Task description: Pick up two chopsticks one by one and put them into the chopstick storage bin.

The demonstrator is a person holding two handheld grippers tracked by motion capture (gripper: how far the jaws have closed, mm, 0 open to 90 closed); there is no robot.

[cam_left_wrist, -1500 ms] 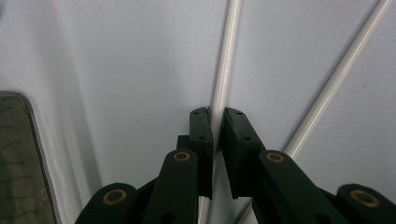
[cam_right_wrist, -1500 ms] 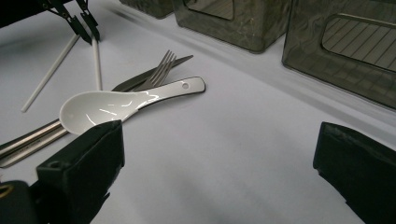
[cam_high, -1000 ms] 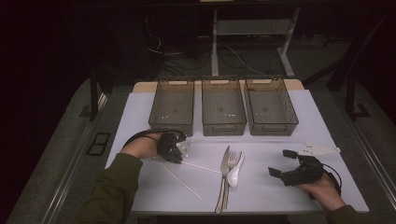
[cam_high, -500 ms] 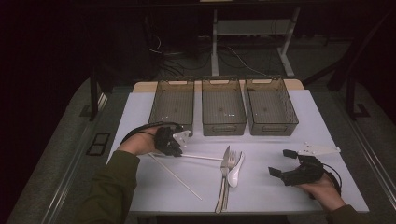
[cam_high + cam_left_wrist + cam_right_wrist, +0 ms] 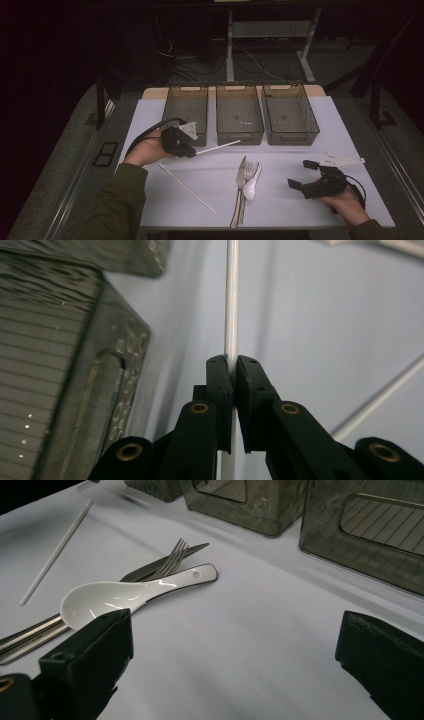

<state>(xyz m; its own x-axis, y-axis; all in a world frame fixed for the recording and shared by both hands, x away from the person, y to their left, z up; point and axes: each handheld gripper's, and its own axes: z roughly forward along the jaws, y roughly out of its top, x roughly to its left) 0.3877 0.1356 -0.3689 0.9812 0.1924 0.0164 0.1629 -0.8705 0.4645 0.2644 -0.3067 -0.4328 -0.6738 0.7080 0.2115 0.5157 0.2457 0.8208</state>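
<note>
Sorting cutlery into bins looks like the job, though none is stated, and it reads as barely begun: the left gripper [image 5: 189,150] has its jaws pressed together on a white straw [image 5: 220,147], pinched near one end and lifted off the white table cover [image 5: 300,165], its free end reaching toward the front wall of the middle bin [image 5: 239,114]. In the left gripper view the straw [image 5: 231,305] runs straight up between the closed jaws, with a bin wall to the left. A second white straw [image 5: 187,188] lies loose on the cover, slanting from near the left hand toward the front edge. Near the middle of the cover a knife [image 5: 239,186], a fork [image 5: 246,182] and a white spoon [image 5: 252,182] lie bunched and touching, the spoon resting over the fork's side. The right gripper [image 5: 305,176] rests low at the right with jaws spread wide and nothing between them; in its own view the spoon [image 5: 125,594] lies just ahead of its left jaw. At the back stand three smoky translucent bins side by side, the left bin [image 5: 186,107], the middle one and the right bin [image 5: 290,112]; all three appear empty, as far as the dim light allows. So nothing seems placed yet, and five pieces are left to go
</note>
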